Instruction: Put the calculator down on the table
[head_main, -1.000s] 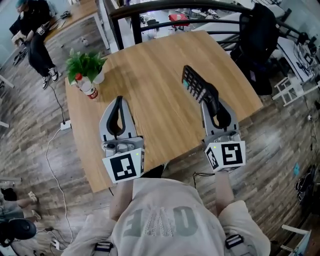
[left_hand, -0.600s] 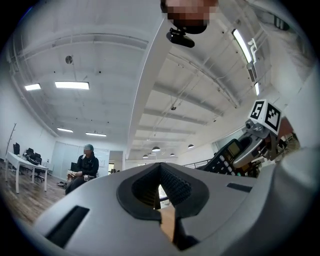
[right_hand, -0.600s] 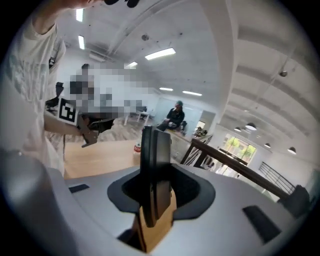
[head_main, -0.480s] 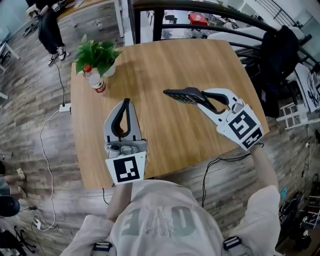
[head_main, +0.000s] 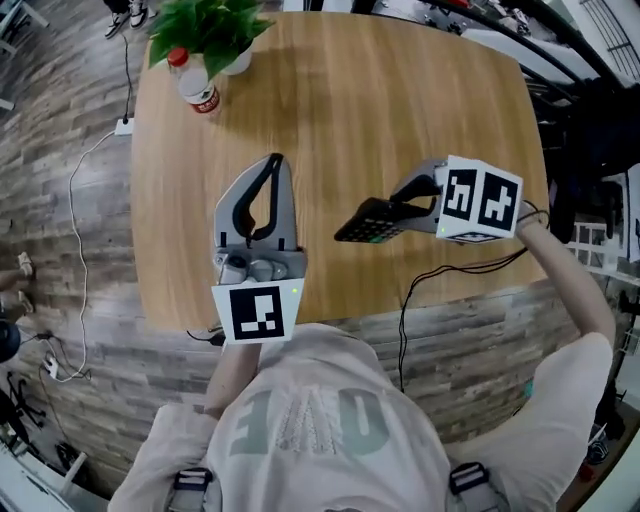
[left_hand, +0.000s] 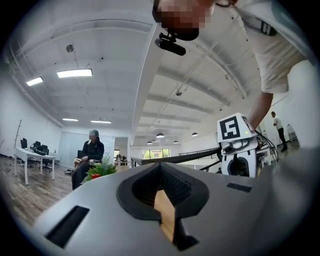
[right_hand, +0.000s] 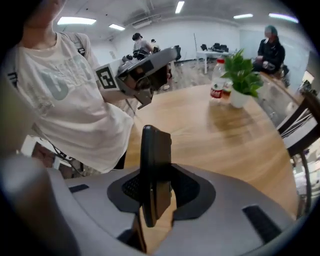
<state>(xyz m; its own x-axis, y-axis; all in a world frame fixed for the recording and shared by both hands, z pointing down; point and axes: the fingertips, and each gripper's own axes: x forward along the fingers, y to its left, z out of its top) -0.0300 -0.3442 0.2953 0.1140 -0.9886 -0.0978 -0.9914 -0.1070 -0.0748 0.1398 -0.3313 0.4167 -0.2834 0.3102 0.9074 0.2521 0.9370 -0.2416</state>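
Left gripper (head_main: 271, 165) over near part of table (head_main: 350, 90), a little lower than a second ago. Its fingers are pressed together, nothing between.

Right gripper (head_main: 405, 198) changed most: swung from forward reach to steep downward tilt, sunk toward table. Fingers still clenched on calculator (head_main: 368, 222), gripped by one end, keys up. Calculator now low over table near front edge; contact with wood unclear.

Judgement: lowering nearly done, release remains.

Bottle (head_main: 198, 88), plant (head_main: 205, 25) at far corner, well apart from calculator.
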